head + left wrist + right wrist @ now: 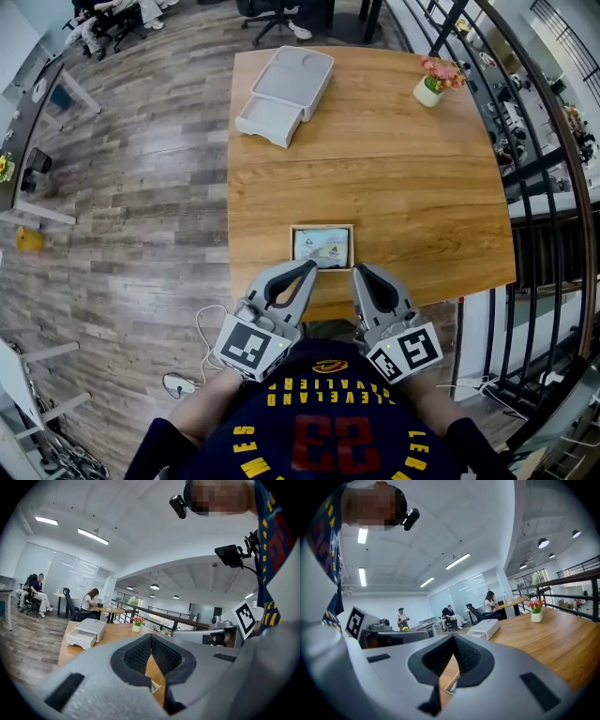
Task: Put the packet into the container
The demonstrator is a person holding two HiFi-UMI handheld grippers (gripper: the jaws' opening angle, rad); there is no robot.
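Observation:
A small square wooden-rimmed container [322, 227] sits near the table's front edge, and a pale printed packet [322, 247] lies flat inside it. My left gripper [307, 269] is at the container's near left corner, jaws shut and holding nothing. At the near right corner is my right gripper [358, 272], also shut and empty. In the left gripper view, the gripper [151, 638] has its pads pressed together, and a corner of the container [156, 686] shows below them. The right gripper [453, 638] in its own view looks the same, with the container's rim [449, 687] under it.
A white drawer unit [284, 94] stands at the back left of the wooden table [412, 187]. A white pot of flowers [436, 82] is at the back right. A black railing [553, 169] runs along the right. Seated people are far off.

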